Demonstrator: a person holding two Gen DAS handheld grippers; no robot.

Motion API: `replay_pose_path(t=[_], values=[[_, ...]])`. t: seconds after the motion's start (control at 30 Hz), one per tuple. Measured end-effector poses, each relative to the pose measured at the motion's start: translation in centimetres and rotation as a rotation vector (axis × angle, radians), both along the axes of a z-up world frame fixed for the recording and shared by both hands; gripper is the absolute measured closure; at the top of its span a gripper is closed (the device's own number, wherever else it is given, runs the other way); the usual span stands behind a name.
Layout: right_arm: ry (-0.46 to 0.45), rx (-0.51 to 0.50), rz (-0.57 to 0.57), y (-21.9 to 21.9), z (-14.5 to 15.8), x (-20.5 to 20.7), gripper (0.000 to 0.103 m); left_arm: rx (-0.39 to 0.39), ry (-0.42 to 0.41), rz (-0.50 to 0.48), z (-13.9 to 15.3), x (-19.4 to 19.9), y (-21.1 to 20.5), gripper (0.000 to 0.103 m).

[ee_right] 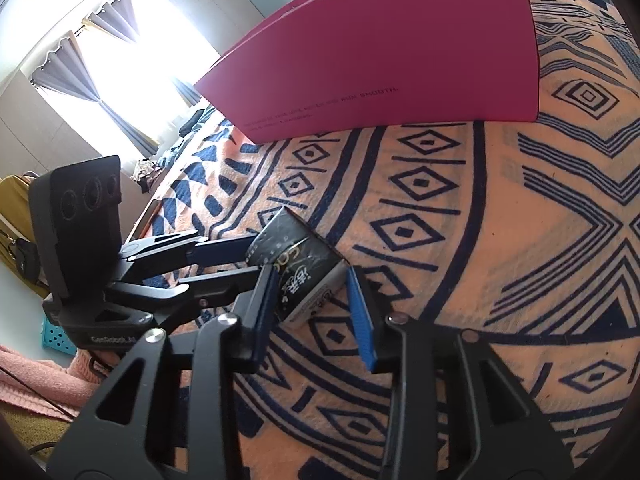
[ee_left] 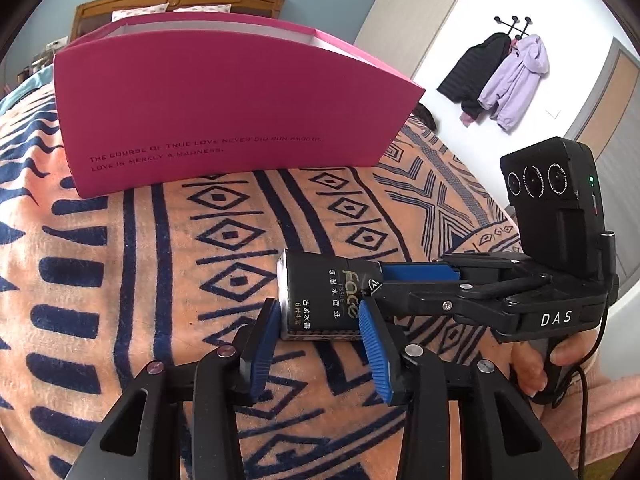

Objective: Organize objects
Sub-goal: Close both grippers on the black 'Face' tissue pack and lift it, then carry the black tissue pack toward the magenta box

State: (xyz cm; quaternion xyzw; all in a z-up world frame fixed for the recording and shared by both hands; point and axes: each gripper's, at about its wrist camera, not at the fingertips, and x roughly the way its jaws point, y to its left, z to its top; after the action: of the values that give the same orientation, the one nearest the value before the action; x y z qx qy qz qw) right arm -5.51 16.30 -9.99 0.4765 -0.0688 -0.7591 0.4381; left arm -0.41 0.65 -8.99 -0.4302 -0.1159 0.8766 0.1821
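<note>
Both our left gripper (ee_left: pixel 320 336) and right gripper (ee_right: pixel 316 304) clamp the black tissue pack (ee_left: pixel 320 296), lying flat, its length toward the pink box (ee_left: pixel 224 108).

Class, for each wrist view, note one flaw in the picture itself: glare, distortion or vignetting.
Left wrist view: fisheye bends the pink box into a curve; dark corners vignette the frame. Right wrist view: the window is blown out white, and the blanket bulges.

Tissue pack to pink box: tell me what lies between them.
Nothing visible: only bare patterned blanket separates the tissue pack from the pink box. The box's tall front wall faces the pack.
</note>
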Motion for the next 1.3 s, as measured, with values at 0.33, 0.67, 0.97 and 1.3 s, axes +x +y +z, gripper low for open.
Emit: replay_pose_path(t=[0.33, 0.67, 0.97, 1.3], values=[[-0.010, -0.001, -0.023, 0.7, -0.1, -0.5, 0.067, 0.005, -0.005, -0.023, 0.1, 0.5, 1.2, 0.063], [-0.003, -0.008, -0.051, 1.5, 0.3, -0.3, 0.067, 0.022, 0.010, -0.018, 0.8, 0.4, 2.0, 0.063], [0.051, -0.010, -0.074, 2.5, 2.0, 0.0, 0.067, 0.019, 0.034, -0.018, 1.8, 0.0, 2.7, 0.063], [0.104, -0.006, -0.095, 2.6, 3.5, -0.1, 0.067, 0.014, 0.081, -0.019, 3.6, -0.2, 3.3, 0.063]])
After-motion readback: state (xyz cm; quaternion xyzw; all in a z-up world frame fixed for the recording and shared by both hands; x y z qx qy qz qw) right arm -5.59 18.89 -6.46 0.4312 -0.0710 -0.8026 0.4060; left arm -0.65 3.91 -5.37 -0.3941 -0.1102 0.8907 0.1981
